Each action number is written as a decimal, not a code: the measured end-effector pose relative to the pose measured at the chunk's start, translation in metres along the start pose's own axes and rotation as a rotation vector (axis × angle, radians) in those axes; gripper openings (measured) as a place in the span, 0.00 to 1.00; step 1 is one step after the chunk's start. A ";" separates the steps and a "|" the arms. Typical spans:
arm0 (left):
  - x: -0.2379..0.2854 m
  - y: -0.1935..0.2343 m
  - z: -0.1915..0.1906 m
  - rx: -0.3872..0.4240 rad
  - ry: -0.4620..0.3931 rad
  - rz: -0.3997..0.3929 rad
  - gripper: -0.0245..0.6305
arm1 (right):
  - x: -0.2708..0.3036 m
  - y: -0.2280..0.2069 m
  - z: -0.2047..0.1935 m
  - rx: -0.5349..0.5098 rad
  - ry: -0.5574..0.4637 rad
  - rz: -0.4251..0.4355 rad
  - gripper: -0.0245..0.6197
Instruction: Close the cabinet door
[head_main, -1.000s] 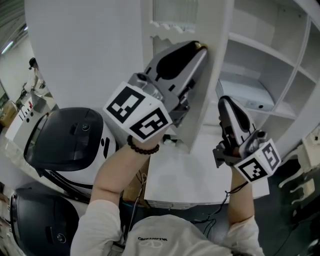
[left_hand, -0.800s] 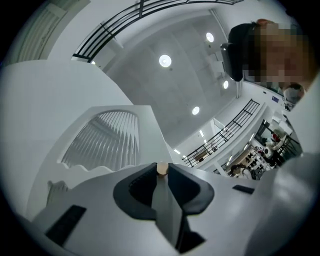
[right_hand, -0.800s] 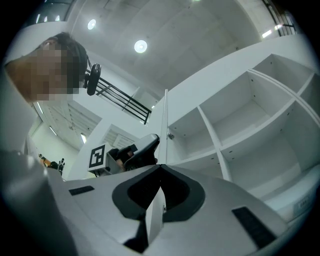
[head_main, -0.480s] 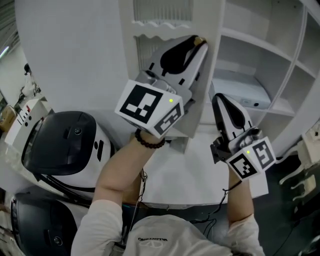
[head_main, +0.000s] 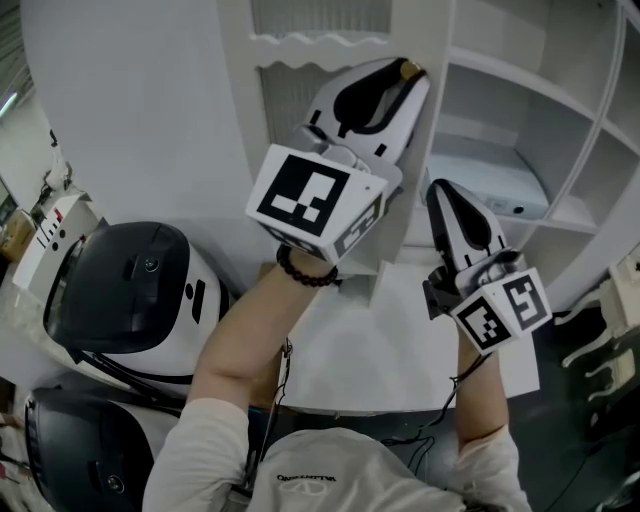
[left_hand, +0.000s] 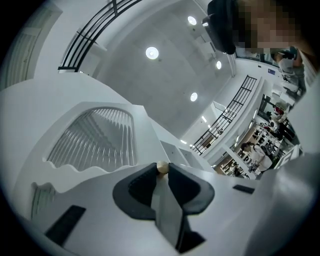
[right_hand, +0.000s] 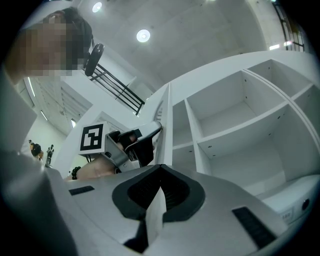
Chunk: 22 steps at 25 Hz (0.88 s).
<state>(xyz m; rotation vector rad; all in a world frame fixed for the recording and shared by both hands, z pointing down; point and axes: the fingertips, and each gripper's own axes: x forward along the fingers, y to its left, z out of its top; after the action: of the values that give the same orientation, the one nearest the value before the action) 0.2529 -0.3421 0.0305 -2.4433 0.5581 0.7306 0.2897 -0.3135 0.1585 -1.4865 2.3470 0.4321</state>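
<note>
door-edge knob (left_hand: 162, 167) within left gripper (head_main: 405, 80)

The cabinet door (head_main: 240, 140) is plain white; its inset panel (left_hand: 95, 137) is ribbed with fine upright flutes above a wavy edge. The knob (left_hand: 162, 167) is pale cream. The shelves (head_main: 530, 90) are white too. The left gripper (head_main: 405, 75) and right gripper (head_main: 440, 190) are light grey with black ribbed pads, each bearing a cube with black-and-white square markers. The bracelet (head_main: 305, 273) has dark beads. The 2 rounded machines (head_main: 130, 290) are black and white.
</note>
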 end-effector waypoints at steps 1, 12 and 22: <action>0.002 0.001 -0.002 0.002 0.000 0.000 0.15 | 0.001 -0.002 -0.001 -0.002 0.001 -0.003 0.05; 0.023 0.007 -0.023 0.045 0.047 0.009 0.15 | 0.013 -0.018 -0.018 -0.007 0.017 -0.018 0.05; 0.038 0.015 -0.041 0.090 0.090 0.011 0.16 | 0.022 -0.034 -0.035 0.008 0.033 -0.025 0.05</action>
<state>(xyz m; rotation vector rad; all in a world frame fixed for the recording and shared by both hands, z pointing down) 0.2897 -0.3865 0.0321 -2.3999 0.6261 0.5889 0.3075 -0.3598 0.1782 -1.5283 2.3499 0.3946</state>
